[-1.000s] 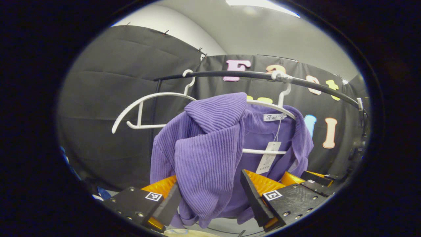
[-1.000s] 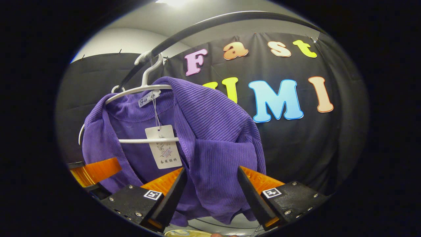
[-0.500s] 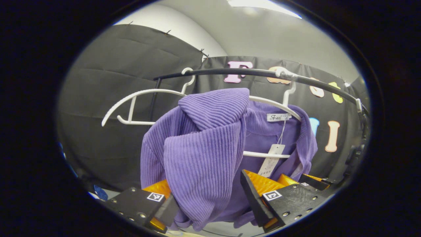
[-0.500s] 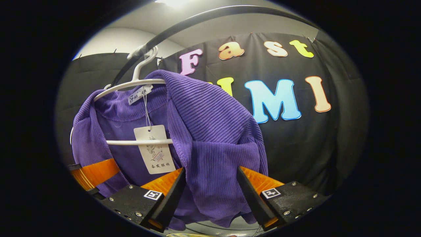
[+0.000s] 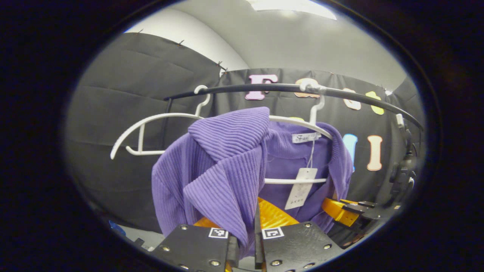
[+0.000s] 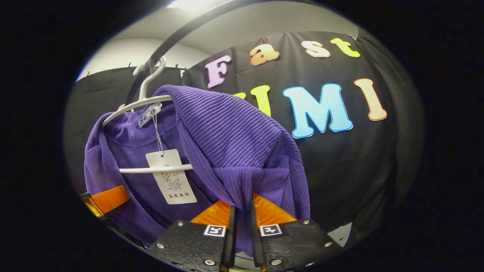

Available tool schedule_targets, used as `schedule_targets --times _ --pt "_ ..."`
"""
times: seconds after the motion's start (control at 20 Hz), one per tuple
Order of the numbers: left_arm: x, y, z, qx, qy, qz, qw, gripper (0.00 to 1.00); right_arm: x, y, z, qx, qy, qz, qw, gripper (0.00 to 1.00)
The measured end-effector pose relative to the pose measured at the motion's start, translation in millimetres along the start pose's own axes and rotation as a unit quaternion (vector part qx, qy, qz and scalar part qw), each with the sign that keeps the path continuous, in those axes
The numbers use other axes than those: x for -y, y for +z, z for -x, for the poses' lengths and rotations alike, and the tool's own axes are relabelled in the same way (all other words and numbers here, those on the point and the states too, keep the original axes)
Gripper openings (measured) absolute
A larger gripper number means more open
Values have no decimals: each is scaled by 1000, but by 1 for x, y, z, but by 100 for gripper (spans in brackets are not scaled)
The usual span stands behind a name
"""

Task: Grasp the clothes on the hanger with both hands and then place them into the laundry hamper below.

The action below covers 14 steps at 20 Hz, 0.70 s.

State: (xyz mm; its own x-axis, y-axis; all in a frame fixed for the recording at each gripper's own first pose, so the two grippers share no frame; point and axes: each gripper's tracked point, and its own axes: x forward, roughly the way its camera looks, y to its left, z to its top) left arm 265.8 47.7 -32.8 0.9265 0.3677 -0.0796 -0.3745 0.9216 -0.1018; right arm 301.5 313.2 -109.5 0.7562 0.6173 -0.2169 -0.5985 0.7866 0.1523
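Observation:
A purple ribbed knit top hangs on a white hanger from a black rail. A paper tag dangles inside the neck. In the left gripper view my left gripper is shut on the front fold of the top's near shoulder. In the right gripper view my right gripper is shut on the other shoulder's fabric. The right gripper's orange finger shows past the top in the left gripper view, and the left one's orange finger shows at the lower left of the right gripper view.
A second white hanger, bare, hangs on the same rail to the left of the top. The rail's upright post stands behind it. Black cloth walls close in behind and to both sides. A clamp fitting sits at the rail's right end.
Both grippers have gone from open around the fabric to shut on it. The fabric now bunches between each pair of fingers.

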Motion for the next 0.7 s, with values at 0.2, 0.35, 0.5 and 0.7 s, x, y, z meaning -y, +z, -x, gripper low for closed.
schedule_targets --times 0.2,0.35,0.5,0.7 --pt "2 8 6 12 -10 5 1000 7 -6 0 3 -5 31 -8 999 0" --pt "6 25 18 40 -27 17 999 7 3 3 8 -3 30 -2 1000 0" --pt "3 37 31 54 -30 4 998 7 10 8 15 9 21 8 1000 0" --pt "-3 52 43 75 -25 4 997 6 25 24 24 32 2 14 999 0"
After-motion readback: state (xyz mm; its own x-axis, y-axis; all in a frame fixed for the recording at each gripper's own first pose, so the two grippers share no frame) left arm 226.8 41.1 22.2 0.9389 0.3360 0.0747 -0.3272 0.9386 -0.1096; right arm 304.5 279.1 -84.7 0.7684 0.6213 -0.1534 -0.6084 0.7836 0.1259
